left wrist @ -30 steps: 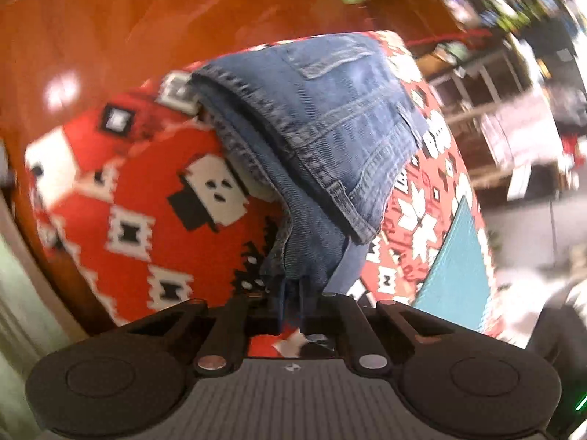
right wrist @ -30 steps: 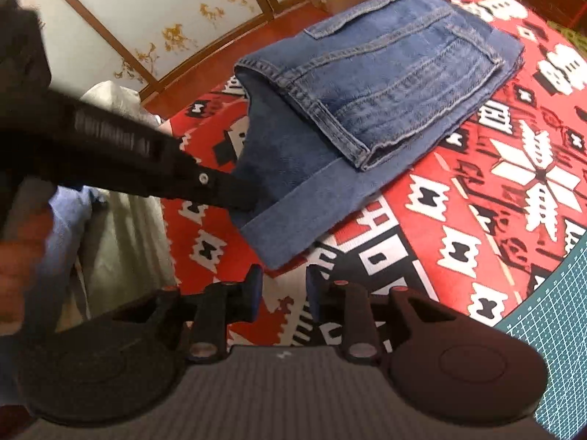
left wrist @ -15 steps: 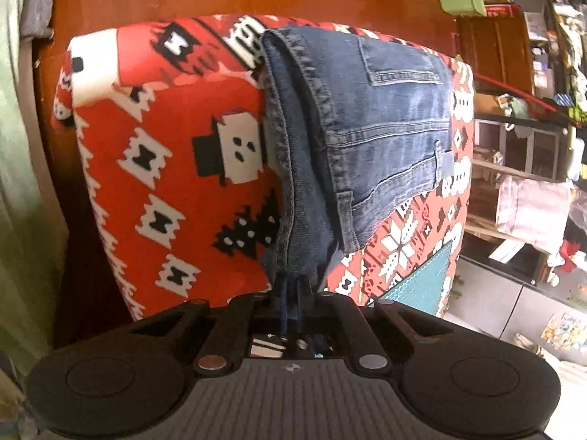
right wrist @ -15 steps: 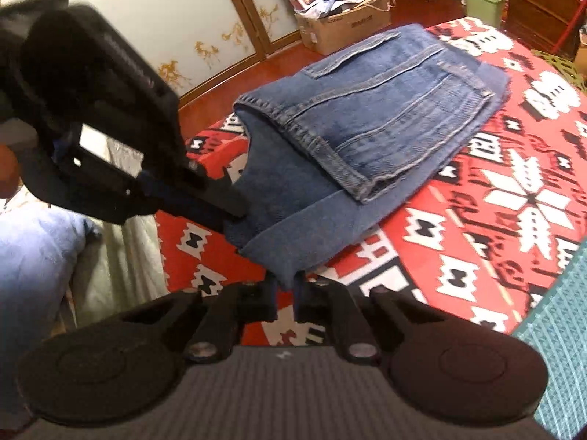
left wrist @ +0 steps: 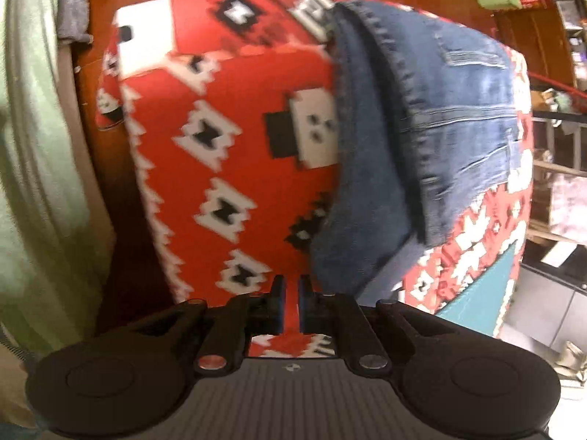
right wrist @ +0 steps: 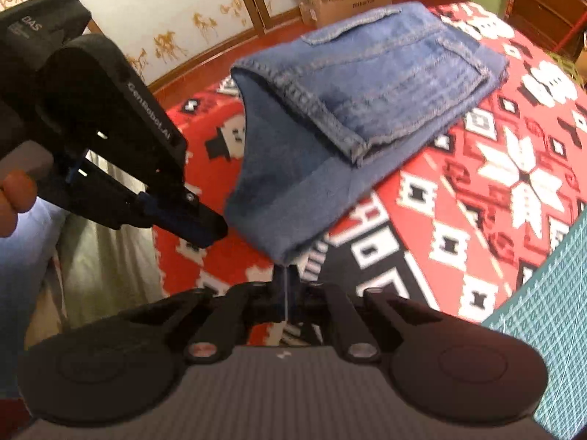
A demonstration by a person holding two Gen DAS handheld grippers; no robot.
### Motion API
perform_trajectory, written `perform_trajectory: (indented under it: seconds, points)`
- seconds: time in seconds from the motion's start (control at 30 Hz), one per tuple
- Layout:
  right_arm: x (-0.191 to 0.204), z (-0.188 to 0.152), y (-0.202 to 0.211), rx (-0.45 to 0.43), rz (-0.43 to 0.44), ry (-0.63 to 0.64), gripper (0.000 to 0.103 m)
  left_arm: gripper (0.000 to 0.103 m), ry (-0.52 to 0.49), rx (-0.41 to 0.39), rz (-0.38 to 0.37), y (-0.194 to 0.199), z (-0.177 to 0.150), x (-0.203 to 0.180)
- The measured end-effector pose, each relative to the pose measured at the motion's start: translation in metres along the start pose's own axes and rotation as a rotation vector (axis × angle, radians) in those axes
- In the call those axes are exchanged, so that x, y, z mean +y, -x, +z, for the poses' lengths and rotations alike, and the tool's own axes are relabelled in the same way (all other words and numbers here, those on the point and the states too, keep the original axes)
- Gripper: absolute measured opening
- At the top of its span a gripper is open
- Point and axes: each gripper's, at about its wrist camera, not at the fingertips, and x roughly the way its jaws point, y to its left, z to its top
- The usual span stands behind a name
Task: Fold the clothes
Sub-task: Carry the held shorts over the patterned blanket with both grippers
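Two hand-held grippers work at one pair of folded blue jeans (right wrist: 370, 88) lying on a bench covered by a red, white and black patterned cloth (right wrist: 513, 168).

The right hand-held gripper (right wrist: 288, 293) has its jaws drawn together on the nearest corner of the jeans, where the lower denim layer hangs down to a point; the fabric is pinched between the fingertips and lifted off the cloth there. Ahead of this gripper the jeans run away up the bench, a doubled-over upper layer with stitched seams and a pocket lying on a plainer lower layer.

The left hand-held gripper (left wrist: 290, 293) holds nothing: its jaws stand slightly apart with a narrow strip of red cloth showing between them. The near edge of the jeans (left wrist: 411, 139) lies just ahead and to the right of its tips, close but apart. In the right wrist view this gripper (right wrist: 200, 227) sits to the left of the right one, its tips beside the hanging denim edge, with a person's fingers (right wrist: 14, 198) at its handle.

To the right of both grippers a teal cutting mat (right wrist: 550, 315) lies on the patterned cloth. Left of the bench hangs pale green fabric (left wrist: 33, 146).
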Motion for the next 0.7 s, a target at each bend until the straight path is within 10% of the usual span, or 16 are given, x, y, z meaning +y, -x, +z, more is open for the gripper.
perform_trajectory:
  seconds: [0.43, 0.7]
  points:
    - [-0.009, 0.021, -0.004, -0.006, -0.010, -0.066, 0.001, 0.003, -0.380, -0.247, -0.022, 0.027, -0.003, -0.057]
    - [-0.010, 0.039, -0.015, -0.014, -0.014, -0.080, 0.001, 0.001, -0.415, -0.180, 0.044, -0.004, -0.004, -0.046]
